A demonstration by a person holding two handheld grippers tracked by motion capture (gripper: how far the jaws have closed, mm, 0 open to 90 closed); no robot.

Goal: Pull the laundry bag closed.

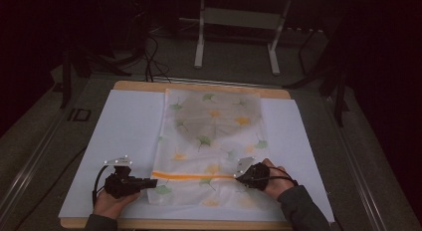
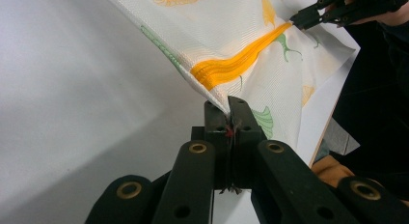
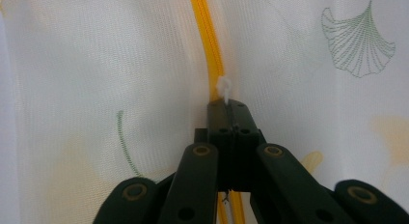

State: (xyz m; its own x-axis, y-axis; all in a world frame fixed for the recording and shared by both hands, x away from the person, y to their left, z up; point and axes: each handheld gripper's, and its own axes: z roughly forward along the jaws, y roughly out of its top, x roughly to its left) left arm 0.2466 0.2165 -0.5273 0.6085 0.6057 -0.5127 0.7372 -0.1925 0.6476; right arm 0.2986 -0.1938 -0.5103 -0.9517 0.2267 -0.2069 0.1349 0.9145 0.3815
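Note:
A white mesh bag [image 1: 214,141] printed with green and yellow leaves lies on the white sheet, with something grey showing through its far half. An orange zipper [image 1: 194,175] runs across its near end. My left gripper [image 1: 153,181] is shut on the bag's left edge at the zipper's end; in the left gripper view its jaws [image 2: 227,104] pinch the fabric just below the orange zipper [image 2: 236,67] and lift it slightly. My right gripper [image 1: 238,176] is at the zipper's right end, shut on the small white zipper pull [image 3: 224,89], with the jaws [image 3: 227,105] closed tight.
A white sheet [image 1: 124,136] covers the wooden table, whose front edge [image 1: 199,224] lies just before the hands. A white stand [image 1: 239,37] and cables are on the dark floor behind the table. The right gripper [image 2: 295,19] appears at the top right of the left gripper view.

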